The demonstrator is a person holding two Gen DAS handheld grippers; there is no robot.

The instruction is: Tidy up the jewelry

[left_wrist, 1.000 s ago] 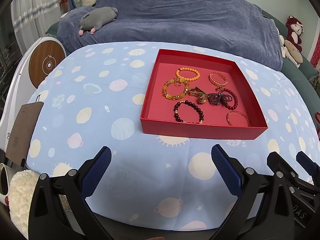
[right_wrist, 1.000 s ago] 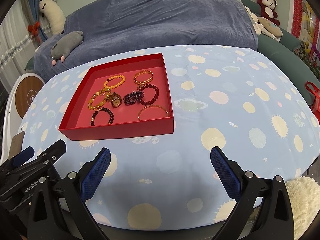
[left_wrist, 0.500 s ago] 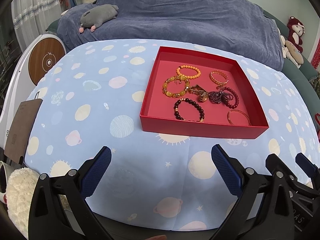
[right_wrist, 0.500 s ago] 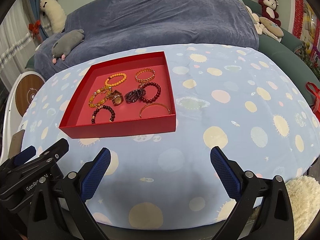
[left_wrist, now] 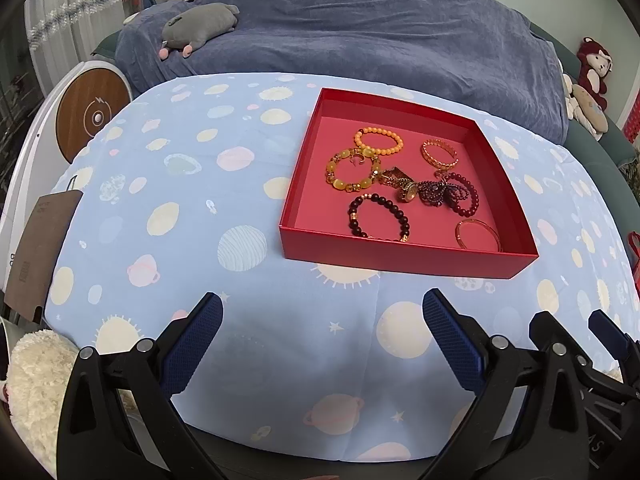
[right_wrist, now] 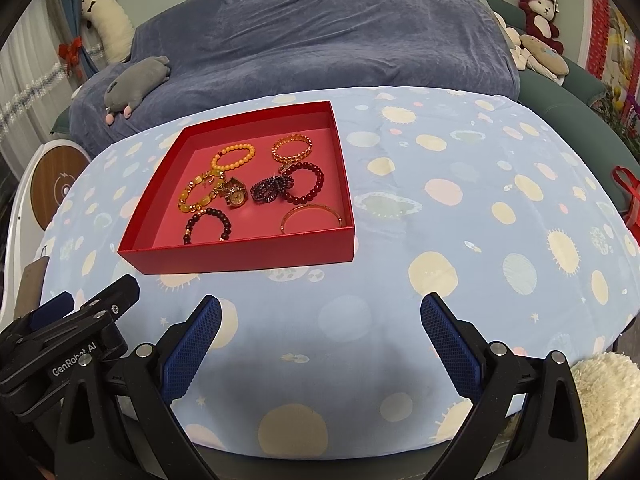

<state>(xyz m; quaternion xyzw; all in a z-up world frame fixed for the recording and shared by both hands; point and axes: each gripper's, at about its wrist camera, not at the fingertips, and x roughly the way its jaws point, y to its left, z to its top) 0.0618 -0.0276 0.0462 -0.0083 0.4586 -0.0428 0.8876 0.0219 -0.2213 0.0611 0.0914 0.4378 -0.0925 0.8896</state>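
Observation:
A red tray sits on the blue planet-print tablecloth; it also shows in the right wrist view. It holds several bracelets: an orange bead one, a yellow bead one, a dark bead one, a gold watch, a purple cluster, a dark red bead one and a thin gold bangle. My left gripper is open and empty near the table's front edge. My right gripper is open and empty beside it.
A sofa under a blue-grey cover stands behind the table, with a grey plush toy on it. A round white device stands at the left. A fluffy white rug lies below the table's right edge.
Both grippers have shifted slightly, so the tray sits a little lower and nearer in both views. The jaws stay open.

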